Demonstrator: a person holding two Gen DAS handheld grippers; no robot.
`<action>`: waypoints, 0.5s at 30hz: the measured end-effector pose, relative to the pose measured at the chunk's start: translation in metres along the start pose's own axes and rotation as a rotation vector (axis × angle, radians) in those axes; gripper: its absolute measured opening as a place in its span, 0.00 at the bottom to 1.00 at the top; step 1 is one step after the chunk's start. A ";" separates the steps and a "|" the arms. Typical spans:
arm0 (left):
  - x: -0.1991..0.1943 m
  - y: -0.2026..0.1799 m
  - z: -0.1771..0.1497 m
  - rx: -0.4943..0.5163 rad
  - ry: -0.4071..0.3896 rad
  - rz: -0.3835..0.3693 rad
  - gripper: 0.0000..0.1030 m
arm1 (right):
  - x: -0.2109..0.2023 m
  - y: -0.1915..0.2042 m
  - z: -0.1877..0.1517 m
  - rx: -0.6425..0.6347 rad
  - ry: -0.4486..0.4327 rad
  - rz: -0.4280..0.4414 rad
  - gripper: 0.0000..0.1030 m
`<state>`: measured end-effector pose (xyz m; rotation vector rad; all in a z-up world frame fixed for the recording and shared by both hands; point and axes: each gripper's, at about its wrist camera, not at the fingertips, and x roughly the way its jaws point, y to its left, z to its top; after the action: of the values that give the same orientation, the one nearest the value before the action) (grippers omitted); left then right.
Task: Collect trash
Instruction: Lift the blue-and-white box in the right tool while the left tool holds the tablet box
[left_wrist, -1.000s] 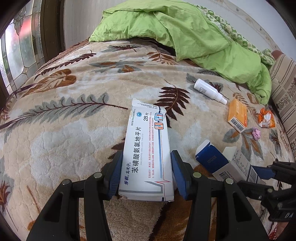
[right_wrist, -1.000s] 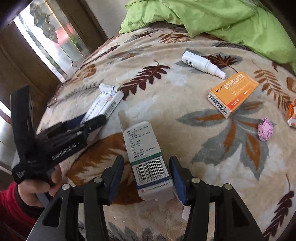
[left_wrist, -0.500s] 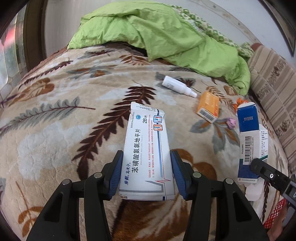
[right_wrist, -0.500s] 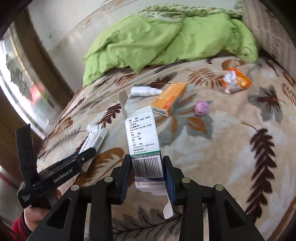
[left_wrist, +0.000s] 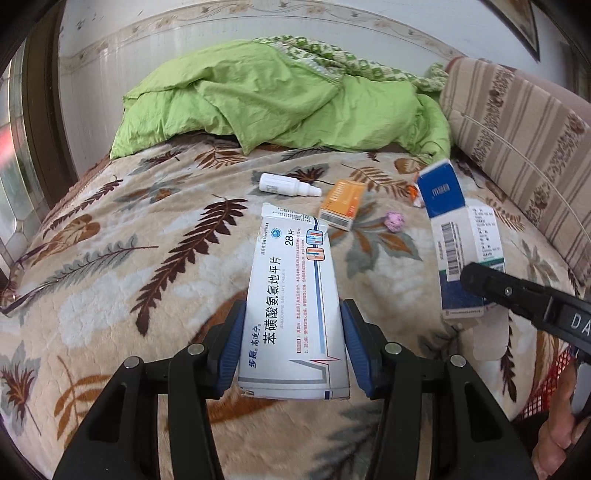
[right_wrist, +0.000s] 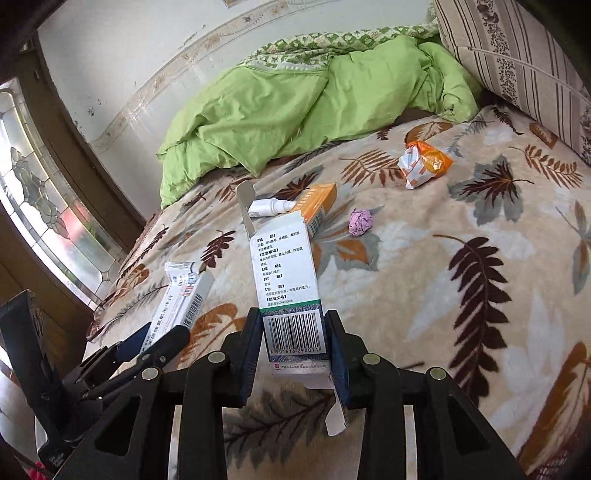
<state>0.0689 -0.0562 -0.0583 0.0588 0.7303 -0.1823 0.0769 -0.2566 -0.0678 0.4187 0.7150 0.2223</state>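
Observation:
My left gripper (left_wrist: 291, 339) is shut on a flat white medicine box (left_wrist: 295, 306) with blue print, held above the leaf-patterned blanket. My right gripper (right_wrist: 293, 347) is shut on a tall white and blue carton (right_wrist: 288, 288) with a barcode, its end flaps hanging open. The same carton (left_wrist: 461, 240) shows at the right of the left wrist view, and the white medicine box (right_wrist: 181, 299) shows at the lower left of the right wrist view. On the blanket lie a white spray bottle (left_wrist: 286, 184), an orange box (left_wrist: 341, 203), a pink paper ball (right_wrist: 360, 221) and an orange wrapper (right_wrist: 424, 162).
A crumpled green quilt (left_wrist: 277, 96) covers the far end of the bed. A striped cushion (left_wrist: 517, 140) stands along the right side. A stained-glass window (right_wrist: 44, 206) in a dark wooden frame is on the left. A person's hand (left_wrist: 557, 439) shows at the lower right.
The right gripper closed on the carton and lifted it off the blanket. Both grippers rose and tilted up with their boxes, bringing the wall and cushion into view.

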 end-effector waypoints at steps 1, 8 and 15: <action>-0.006 -0.005 -0.004 0.005 0.002 0.000 0.49 | -0.006 -0.001 -0.003 0.002 -0.006 0.008 0.35; -0.039 -0.019 -0.012 -0.014 -0.004 -0.008 0.49 | -0.044 -0.011 -0.012 0.031 -0.068 0.044 0.35; -0.053 -0.028 -0.012 -0.015 -0.018 -0.030 0.49 | -0.060 -0.012 -0.013 0.041 -0.094 0.055 0.35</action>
<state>0.0169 -0.0744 -0.0319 0.0314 0.7148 -0.2060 0.0245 -0.2838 -0.0468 0.4851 0.6166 0.2390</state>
